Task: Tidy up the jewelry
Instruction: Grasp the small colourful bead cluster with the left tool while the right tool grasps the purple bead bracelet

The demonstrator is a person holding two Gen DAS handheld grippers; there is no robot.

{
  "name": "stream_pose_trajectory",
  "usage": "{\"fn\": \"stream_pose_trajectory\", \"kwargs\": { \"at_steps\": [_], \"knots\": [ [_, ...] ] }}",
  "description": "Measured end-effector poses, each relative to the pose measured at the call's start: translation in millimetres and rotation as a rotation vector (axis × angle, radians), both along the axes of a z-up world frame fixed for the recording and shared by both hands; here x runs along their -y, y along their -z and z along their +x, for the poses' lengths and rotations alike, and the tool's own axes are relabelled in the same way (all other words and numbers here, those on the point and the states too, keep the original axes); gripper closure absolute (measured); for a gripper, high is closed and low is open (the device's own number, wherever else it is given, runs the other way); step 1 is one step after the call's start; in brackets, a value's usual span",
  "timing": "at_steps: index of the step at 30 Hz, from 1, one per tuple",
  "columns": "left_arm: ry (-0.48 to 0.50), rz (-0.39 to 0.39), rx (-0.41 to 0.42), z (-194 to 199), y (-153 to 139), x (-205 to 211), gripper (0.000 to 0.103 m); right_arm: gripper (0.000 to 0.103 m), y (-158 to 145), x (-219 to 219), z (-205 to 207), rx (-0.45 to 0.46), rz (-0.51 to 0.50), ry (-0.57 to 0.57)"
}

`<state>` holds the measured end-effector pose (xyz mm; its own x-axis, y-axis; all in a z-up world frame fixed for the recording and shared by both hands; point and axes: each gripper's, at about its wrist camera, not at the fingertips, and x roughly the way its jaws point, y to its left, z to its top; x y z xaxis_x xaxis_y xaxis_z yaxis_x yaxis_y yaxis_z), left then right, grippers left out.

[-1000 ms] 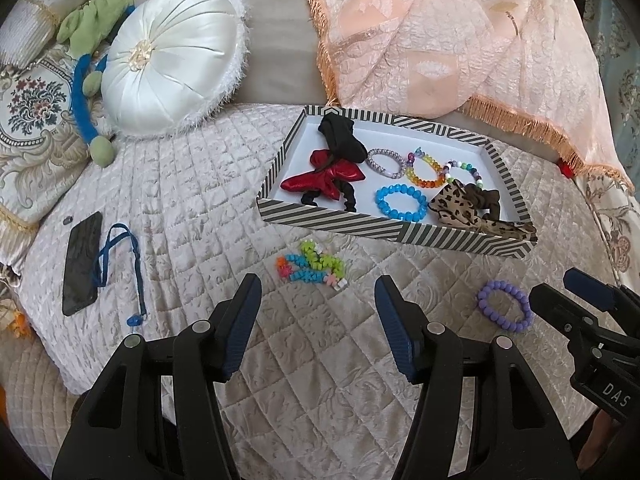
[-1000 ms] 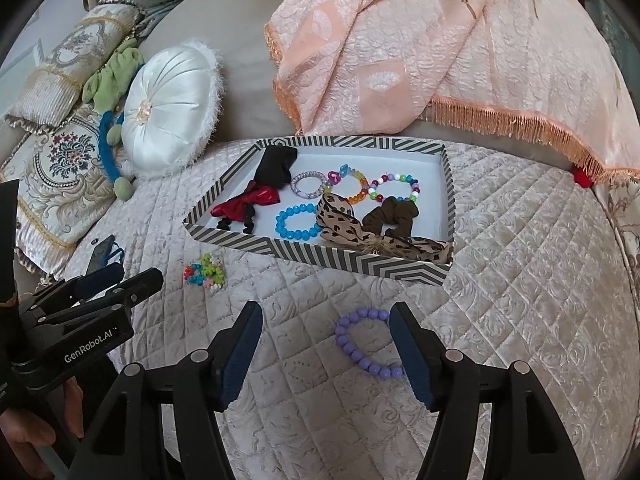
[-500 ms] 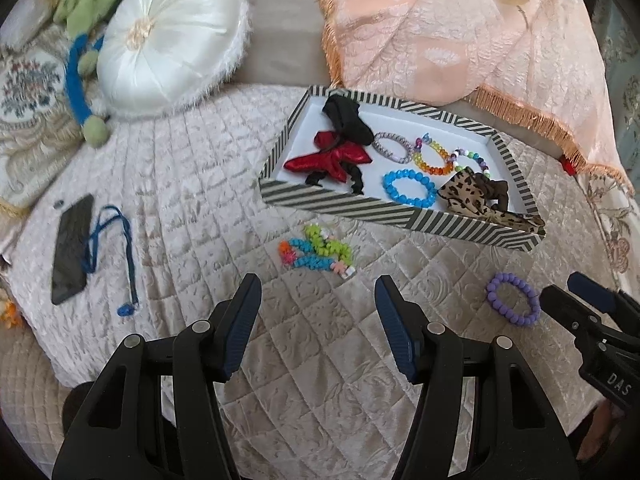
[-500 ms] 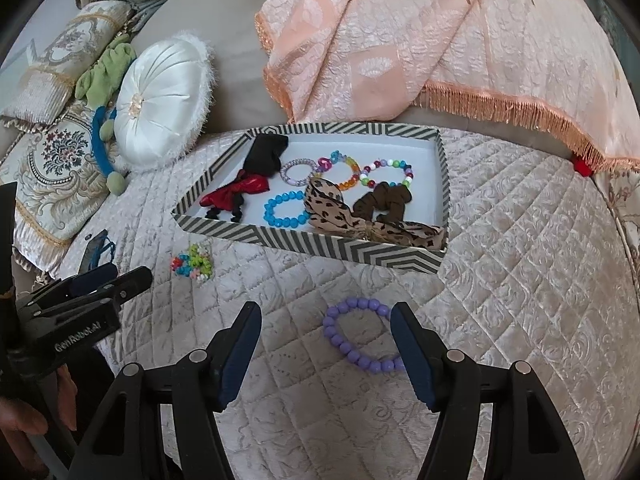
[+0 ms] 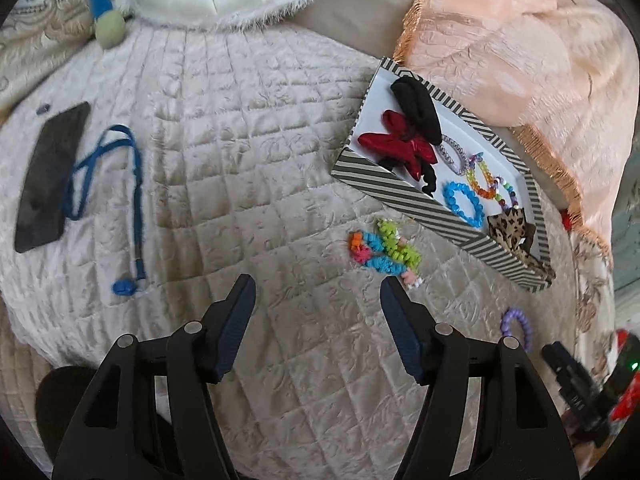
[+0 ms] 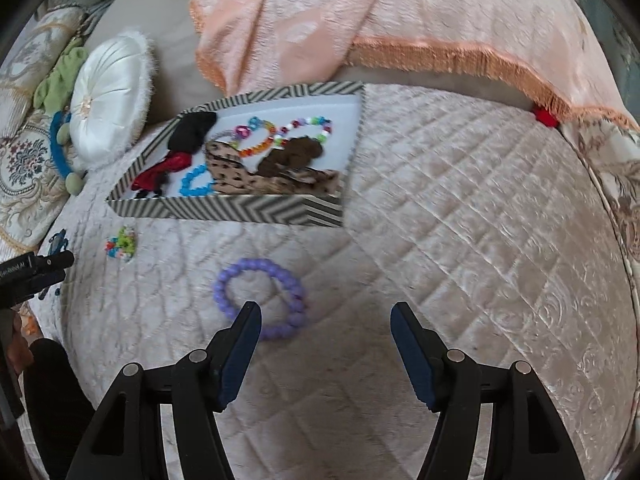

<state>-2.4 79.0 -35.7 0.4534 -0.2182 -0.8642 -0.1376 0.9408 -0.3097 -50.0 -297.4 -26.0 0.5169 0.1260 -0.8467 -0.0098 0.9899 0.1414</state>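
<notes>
Both grippers hovering, jaws wide and empty.
I am holding the right gripper (image 6: 326, 320) beside the purple bracelet (image 6: 262, 298); bare quilt (image 6: 480, 240) is lying rightward of the striped tray (image 6: 248, 210).

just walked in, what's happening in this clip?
A person with a claw in each hand is sorting jewelry into a striped tray on a quilted bed. Most pieces already lie inside it. Two are outside: a purple bead bracelet, right by the open right claw, whose left finger overlaps its ring, and a multicolored bracelet ahead of the open left claw. Neither claw holds anything.
</notes>
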Motion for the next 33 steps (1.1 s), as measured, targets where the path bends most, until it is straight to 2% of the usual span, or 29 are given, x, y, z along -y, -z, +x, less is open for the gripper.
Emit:
{"fn": "stream_pose_trajectory", "kwargs": {
  "at_steps": [6, 10, 13, 21, 25, 27, 28, 29, 30, 31, 33],
  "knots": [
    [0.066, 0.034, -0.02, 17.5, 11.2, 22.7, 0.038, 0.038, 5.8, -5.6, 10.5, -0.002, -0.012, -0.053],
    [0.106, 0.098, -0.02, 24.9, 17.7, 34.8, 0.038, 0.038, 10.7, -15.4, 20.3, -0.005, -0.02, -0.095],
    [0.119, 0.15, -0.015, 31.3, 21.4, 39.2, 0.038, 0.038, 15.6, -23.6, 26.2, -0.007, -0.042, -0.129],
    [0.135, 0.189, -0.012, 47.0, 29.7, 45.8, 0.037, 0.04, 28.3, -31.8, 36.6, 0.003, -0.077, -0.165],
    [0.13, 0.186, 0.003, 52.4, 31.5, 46.5, 0.037, 0.054, 28.7, -34.1, 38.0, 0.021, -0.092, -0.178],
    [0.133, 0.173, 0.016, 53.6, 31.7, 47.3, 0.038, 0.064, 29.3, -35.1, 38.8, 0.027, -0.1, -0.18],
    [0.134, 0.162, 0.025, 54.1, 31.6, 47.4, 0.047, 0.07, 29.0, -35.4, 38.6, 0.032, -0.099, -0.186],
    [0.131, 0.165, 0.032, 54.2, 31.3, 47.5, 0.069, 0.08, 28.3, -36.2, 38.2, 0.036, -0.096, -0.191],
    [0.132, 0.176, 0.036, 55.2, 31.1, 47.4, 0.08, 0.087, 27.8, -37.8, 37.7, 0.039, -0.111, -0.19],
    [0.142, 0.153, 0.039, 56.2, 31.0, 46.7, 0.09, 0.089, 27.5, -39.1, 37.2, 0.042, -0.12, -0.193],
    [0.148, 0.135, 0.039, 55.0, 29.3, 45.5, 0.091, 0.089, 25.6, -38.3, 35.9, 0.04, -0.103, -0.192]
  ]
}}
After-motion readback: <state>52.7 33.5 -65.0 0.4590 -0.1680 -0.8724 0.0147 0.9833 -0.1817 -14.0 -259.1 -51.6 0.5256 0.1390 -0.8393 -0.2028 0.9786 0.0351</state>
